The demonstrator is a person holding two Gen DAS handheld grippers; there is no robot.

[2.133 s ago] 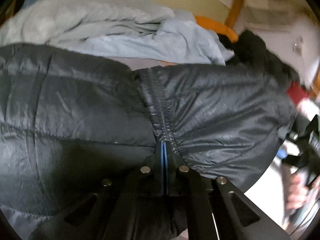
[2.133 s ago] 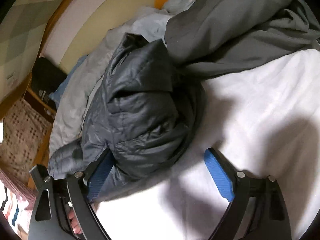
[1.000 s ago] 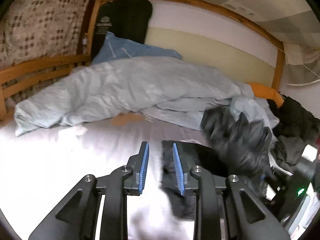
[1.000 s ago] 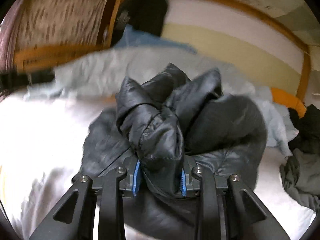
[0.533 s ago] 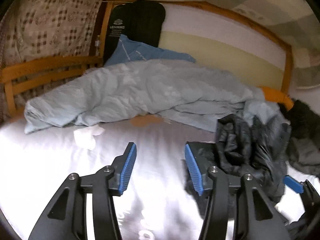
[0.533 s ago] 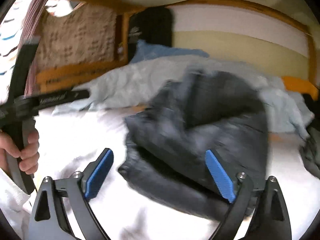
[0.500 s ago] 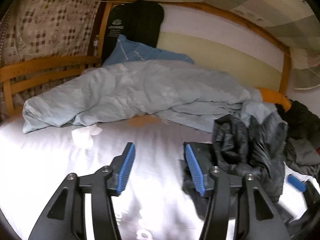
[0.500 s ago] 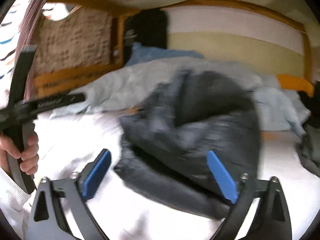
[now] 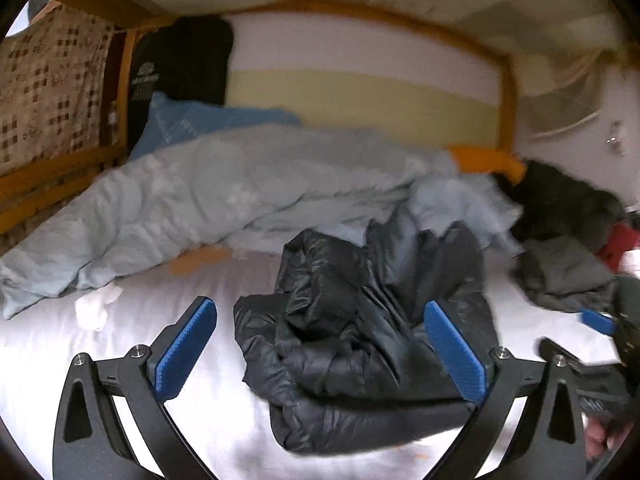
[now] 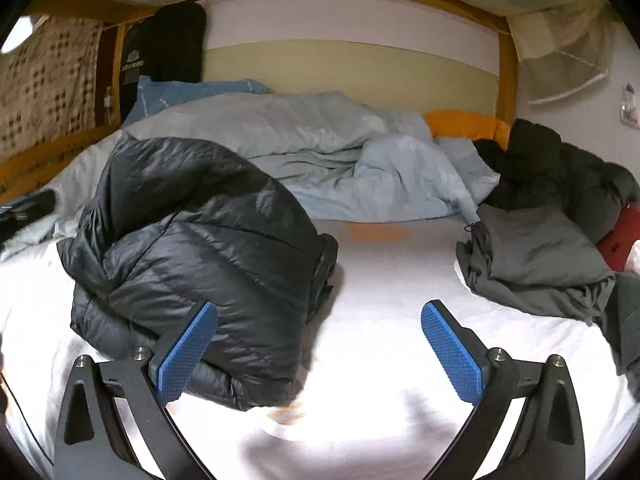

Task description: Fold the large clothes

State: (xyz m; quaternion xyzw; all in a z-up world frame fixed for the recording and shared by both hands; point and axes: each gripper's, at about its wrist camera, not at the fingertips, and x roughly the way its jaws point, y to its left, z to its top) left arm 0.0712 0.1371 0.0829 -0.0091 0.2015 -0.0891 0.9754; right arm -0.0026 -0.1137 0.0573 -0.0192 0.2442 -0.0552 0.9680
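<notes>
A black puffer jacket [image 9: 360,336] lies crumpled in a heap on the white bed sheet [image 9: 120,360]. In the left wrist view it sits between and just past my left gripper's [image 9: 320,356] open blue pads, not held. In the right wrist view the jacket [image 10: 200,248] lies to the left, behind the left blue pad of my right gripper [image 10: 320,352], which is open and empty over bare sheet [image 10: 380,360]. The right gripper also shows at the right edge of the left wrist view [image 9: 596,320].
A light blue duvet [image 10: 320,152] is bunched along the back of the bed. Grey clothes [image 10: 536,264], dark clothes [image 10: 560,160] and a red item [image 10: 620,240] lie at the right. A wooden bed frame [image 10: 506,60] and wall stand behind. An orange pillow [image 10: 464,122] lies at back right.
Both grippers have let go of the jacket and opened wide. The jacket has dropped onto the sheet in a heap. Both grippers have drawn back from it.
</notes>
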